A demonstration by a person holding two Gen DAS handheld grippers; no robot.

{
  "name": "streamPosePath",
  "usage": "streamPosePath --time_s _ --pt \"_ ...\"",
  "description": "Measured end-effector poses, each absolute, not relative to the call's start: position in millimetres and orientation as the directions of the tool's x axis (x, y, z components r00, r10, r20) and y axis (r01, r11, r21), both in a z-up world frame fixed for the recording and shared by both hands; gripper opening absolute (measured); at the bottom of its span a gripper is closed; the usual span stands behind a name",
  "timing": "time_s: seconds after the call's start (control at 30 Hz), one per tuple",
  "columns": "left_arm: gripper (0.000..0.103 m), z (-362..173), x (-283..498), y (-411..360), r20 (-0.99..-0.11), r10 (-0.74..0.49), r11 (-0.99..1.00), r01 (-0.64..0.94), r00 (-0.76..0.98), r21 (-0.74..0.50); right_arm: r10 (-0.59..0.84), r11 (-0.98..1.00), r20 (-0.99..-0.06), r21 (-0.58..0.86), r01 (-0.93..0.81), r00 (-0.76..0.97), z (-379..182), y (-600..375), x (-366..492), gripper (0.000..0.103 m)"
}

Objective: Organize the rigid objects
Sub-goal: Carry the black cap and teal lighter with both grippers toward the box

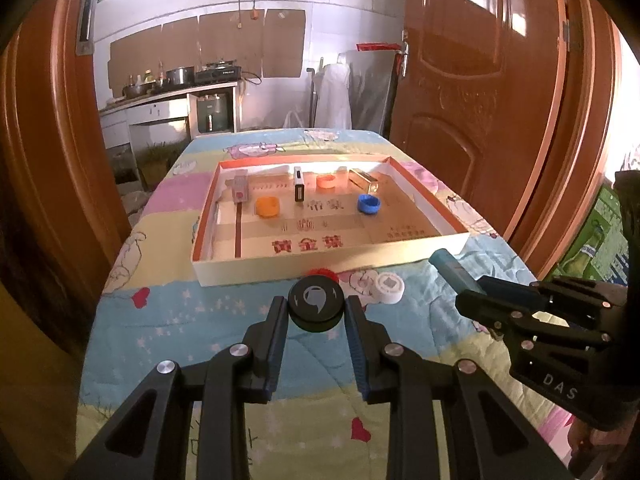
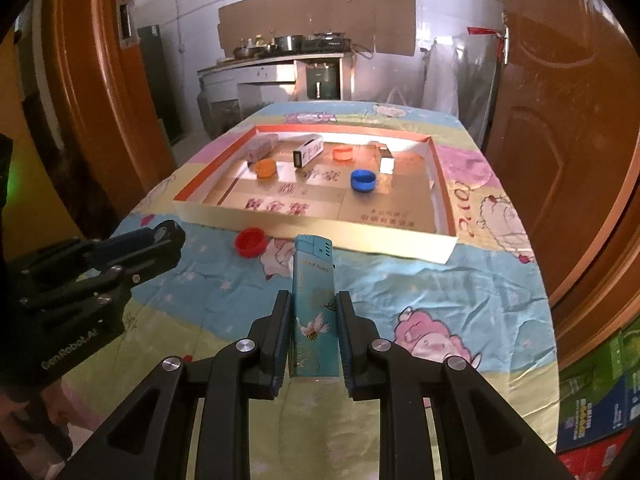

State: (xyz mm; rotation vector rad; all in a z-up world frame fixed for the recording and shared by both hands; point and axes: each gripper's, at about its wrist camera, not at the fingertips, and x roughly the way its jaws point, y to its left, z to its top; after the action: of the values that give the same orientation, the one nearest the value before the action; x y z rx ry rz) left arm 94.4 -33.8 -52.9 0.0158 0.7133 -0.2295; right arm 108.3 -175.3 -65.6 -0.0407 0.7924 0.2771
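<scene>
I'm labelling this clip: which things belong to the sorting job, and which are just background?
Job: shallow cardboard tray; black round cap in left gripper; teal lighter in right gripper; red bottle cap; white round cap.

Background: brown wooden door; kitchen counter.

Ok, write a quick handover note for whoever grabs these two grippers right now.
Left gripper: jaws shut on the black cap, held above the quilt short of the tray.
Right gripper: jaws shut on the teal lighter, also short of the tray.
Done: two orange caps, blue cap and some small boxes sit in the tray.
Left: place both held items inside, then fetch the red cap and white cap from the quilt.
</scene>
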Motion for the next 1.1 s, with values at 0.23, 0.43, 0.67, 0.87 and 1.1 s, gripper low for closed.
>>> streamPosePath --time_s 0.23,0.43,0.67,0.87,1.1 --pt "0.03 -42.2 101.5 -37.1 -0.64 -0.199 0.976 0.212 0.742 -0.058 0.225 0.964 -0.694 0.057 -0.26 0.684 -54.6 -177.5 112.7 0.023" --pt "0.03 -36.6 108.9 -39.4 -0.636 -0.196 0.977 0.204 0.747 -0.062 0.226 0.965 -0.684 0.062 -0.253 0.694 -49.3 -178.9 117.6 0.023" --pt "0.03 -31.3 116.3 -43.0 -0.629 -0.186 0.979 0.198 0.755 -0.052 0.228 0.966 -0.681 0.068 -0.25 0.696 -48.3 -179.7 121.4 0.023" --pt "0.03 -30.6 125.8 -41.3 -0.632 -0.176 0.981 0.184 0.755 -0.053 0.232 0.966 -0.676 0.073 -0.25 0.699 -46.0 -178.6 130.8 0.023" --pt "0.03 -32.5 139.0 -30.3 -0.636 -0.152 0.987 0.145 0.757 -0.063 0.24 0.964 -0.67 0.076 -0.256 0.702 -44.4 -174.0 143.3 0.023"
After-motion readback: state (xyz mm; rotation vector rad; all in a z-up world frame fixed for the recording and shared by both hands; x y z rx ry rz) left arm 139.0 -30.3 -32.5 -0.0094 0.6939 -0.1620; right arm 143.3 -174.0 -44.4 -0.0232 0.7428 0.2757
